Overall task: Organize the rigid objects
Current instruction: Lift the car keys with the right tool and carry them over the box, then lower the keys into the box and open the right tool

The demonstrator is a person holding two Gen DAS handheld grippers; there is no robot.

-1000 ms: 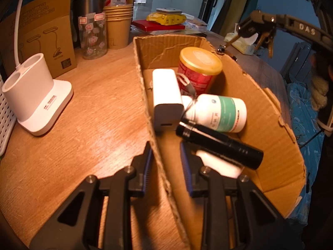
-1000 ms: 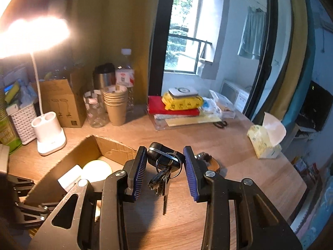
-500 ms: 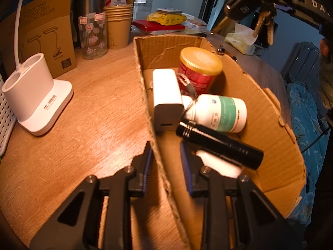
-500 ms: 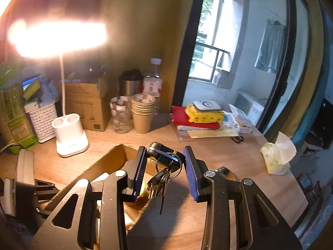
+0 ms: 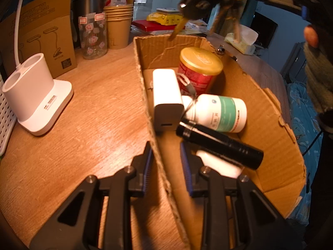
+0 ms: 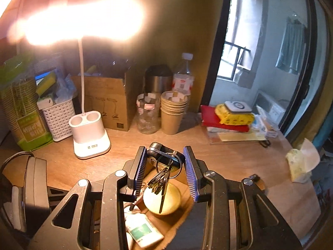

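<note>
Pinched between the blue-ribbed fingers [image 6: 139, 167] of my right gripper [image 6: 164, 164], a black key fob with its bunch of keys [image 6: 163, 166] hangs in the air above the open cardboard box [image 5: 270, 112], the longest key dangling over the gold lid of the red can [image 5: 199, 70] inside. From the left wrist view the same keys appear blurred, high over the box's far wall.

My left gripper [image 5: 165, 164] straddles the box's near wall, one finger outside on the wooden table [image 5: 93, 108] and one inside; the jaws sit close on either side of the cardboard, but whether they actually squeeze it I cannot tell.

Four items already lie in the box: the red can upright at the far end, a white power bank [image 5: 166, 98] along the left wall, a white pill bottle [image 5: 220, 112] with a green label on its side, and a black flashlight [image 5: 220, 145] resting across something pale beneath it.

By my reading the sorting is well along: the keys are over the box but not yet released. A small metal item [image 5: 221, 49] sits on the table just beyond the box, too small to identify, and may still need collecting.
</note>
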